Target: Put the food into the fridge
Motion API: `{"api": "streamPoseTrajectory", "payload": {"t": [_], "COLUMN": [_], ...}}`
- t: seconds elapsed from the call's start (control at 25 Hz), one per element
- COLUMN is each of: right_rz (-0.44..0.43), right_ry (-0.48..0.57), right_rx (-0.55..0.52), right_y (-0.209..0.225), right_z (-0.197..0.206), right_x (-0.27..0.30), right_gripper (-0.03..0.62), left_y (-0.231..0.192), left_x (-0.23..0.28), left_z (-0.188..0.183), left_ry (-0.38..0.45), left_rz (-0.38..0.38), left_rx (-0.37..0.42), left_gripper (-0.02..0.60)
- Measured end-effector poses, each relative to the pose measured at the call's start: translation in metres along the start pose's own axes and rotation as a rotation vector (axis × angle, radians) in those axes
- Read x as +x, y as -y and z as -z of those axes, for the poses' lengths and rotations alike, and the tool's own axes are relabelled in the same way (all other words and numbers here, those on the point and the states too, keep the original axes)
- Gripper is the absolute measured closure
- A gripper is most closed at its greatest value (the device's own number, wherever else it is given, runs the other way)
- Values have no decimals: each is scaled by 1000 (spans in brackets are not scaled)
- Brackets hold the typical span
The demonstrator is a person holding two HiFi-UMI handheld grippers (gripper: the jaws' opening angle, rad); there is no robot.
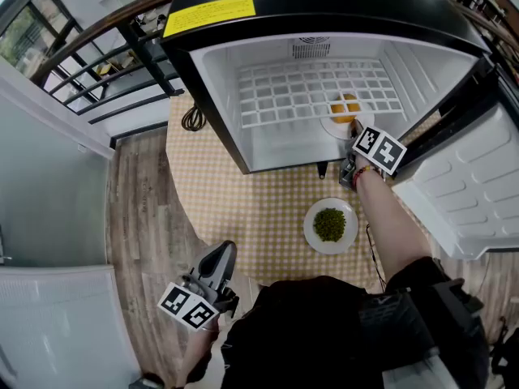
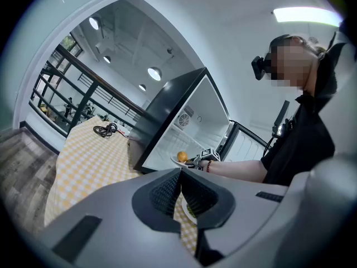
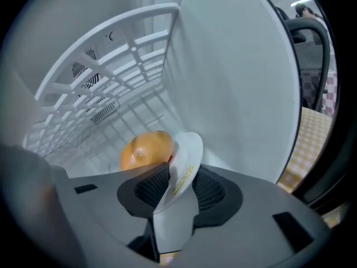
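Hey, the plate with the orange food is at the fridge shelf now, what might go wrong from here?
1. The rim of the plate sits between the jaws of the right gripper, near the front edge of the wire shelf. Pulling back crookedly may drag it off, and the orange food could roll.
2. The forearm hangs above the plate of green food on the table. A low retreat might knock it.

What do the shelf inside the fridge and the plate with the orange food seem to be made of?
The shelf looks like white-coated wire, perhaps moulded plastic: a grid of thin bars, smooth and matt. The plate may be glazed ceramic or melamine: plain white, slightly glossy, thin-rimmed; the look leaves it open.
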State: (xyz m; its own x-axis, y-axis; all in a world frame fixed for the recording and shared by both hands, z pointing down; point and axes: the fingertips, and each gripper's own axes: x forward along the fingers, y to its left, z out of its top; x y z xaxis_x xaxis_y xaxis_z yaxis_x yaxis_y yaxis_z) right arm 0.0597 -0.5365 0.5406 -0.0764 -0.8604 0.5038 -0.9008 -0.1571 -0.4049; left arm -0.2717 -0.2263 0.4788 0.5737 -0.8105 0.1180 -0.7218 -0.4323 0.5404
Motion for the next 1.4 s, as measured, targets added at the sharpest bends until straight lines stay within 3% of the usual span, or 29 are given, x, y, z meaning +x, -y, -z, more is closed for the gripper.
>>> {"api": "streamPoseTrajectory", "payload": {"t": [0.32, 1.0, 1.2, 1.4], "right_rz": [27, 75, 109, 110], "right_ry": [5, -7, -12, -15], "right_rx": [-97, -132, -234, -250], "right_y": [3, 11, 10, 10], "right_z": [-1, 4, 8, 9], "right_x": [0, -2, -4, -3], "right_gripper": [439, 401, 384, 384], "left_y": [-2, -1, -1, 0], "left_x": [1, -6, -5, -3], "left_z": [1, 4, 4, 4], "left_ry": [2, 0, 5, 2], "left_rz": [-5, -21, -16, -14], "left_rx": [-9, -24, -42, -39], "left_gripper": [569, 569, 569, 569]}}
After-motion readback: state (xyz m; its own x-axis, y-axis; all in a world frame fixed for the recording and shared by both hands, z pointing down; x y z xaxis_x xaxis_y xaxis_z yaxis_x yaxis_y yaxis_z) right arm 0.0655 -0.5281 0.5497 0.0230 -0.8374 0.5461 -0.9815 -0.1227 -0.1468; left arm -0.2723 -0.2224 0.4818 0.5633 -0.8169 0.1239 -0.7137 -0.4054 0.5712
